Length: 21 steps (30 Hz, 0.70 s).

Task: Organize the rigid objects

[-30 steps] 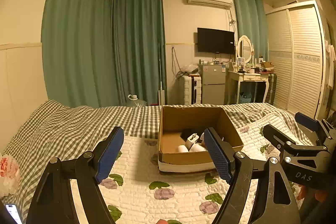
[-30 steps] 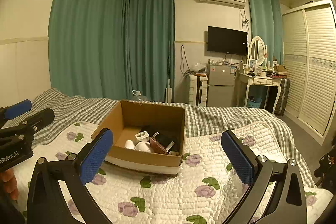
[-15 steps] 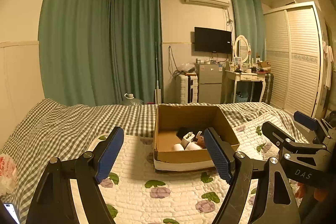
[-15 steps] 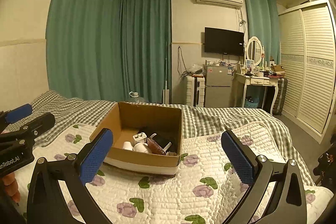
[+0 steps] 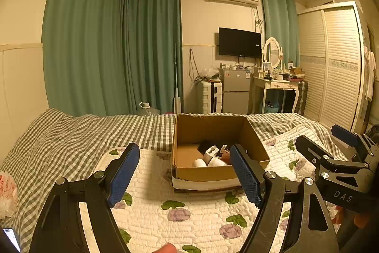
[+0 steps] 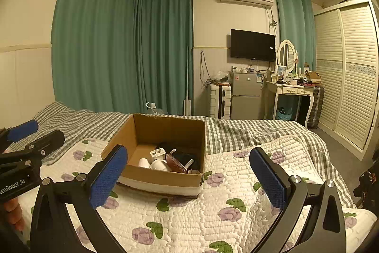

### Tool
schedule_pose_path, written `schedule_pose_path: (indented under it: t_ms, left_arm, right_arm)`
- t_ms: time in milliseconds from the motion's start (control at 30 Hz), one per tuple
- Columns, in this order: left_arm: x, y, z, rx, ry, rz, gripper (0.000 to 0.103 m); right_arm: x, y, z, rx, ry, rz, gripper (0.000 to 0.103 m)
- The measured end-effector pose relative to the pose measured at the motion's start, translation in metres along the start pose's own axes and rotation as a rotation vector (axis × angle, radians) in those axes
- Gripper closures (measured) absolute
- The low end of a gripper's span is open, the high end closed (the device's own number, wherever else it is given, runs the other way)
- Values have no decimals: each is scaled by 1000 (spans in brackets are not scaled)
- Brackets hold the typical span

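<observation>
An open cardboard box (image 5: 201, 173) (image 6: 151, 176) sits on the flowered quilt on the bed. Inside lie a white charger plug (image 5: 211, 151) (image 6: 158, 154), white cups (image 5: 214, 162) (image 6: 158, 164), a brown flat item (image 6: 174, 163) and a black thing (image 6: 183, 153). My left gripper (image 5: 183, 173) is open and empty, held above the quilt in front of the box. My right gripper (image 6: 188, 178) is open and empty, in front of the box and to its right. Each gripper shows at the other view's edge.
The quilt (image 6: 213, 210) lies over a checked bedspread (image 5: 71, 134). A plastic bag (image 5: 7, 193) and a phone (image 5: 10, 238) lie at the left edge. Beyond the bed stand a fridge (image 6: 245, 95), a dressing table (image 6: 291, 91), a suitcase and a wardrobe (image 6: 348, 77).
Both views have shifted slightly, so the box sits a little lower and further left than a second ago. Both grippers stay open and empty.
</observation>
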<state>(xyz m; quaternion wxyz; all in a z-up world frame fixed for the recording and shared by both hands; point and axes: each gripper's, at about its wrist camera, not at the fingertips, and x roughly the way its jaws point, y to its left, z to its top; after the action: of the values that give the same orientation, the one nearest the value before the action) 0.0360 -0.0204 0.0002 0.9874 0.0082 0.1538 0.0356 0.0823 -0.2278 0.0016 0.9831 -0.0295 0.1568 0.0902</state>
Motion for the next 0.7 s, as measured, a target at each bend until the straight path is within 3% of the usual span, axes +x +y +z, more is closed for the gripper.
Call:
schedule_pose_path:
  t_ms: [700]
  left_arm:
    - [0, 0, 0, -5, 3, -8, 22]
  right_arm:
    - [3, -1, -2, 4, 4, -6, 0]
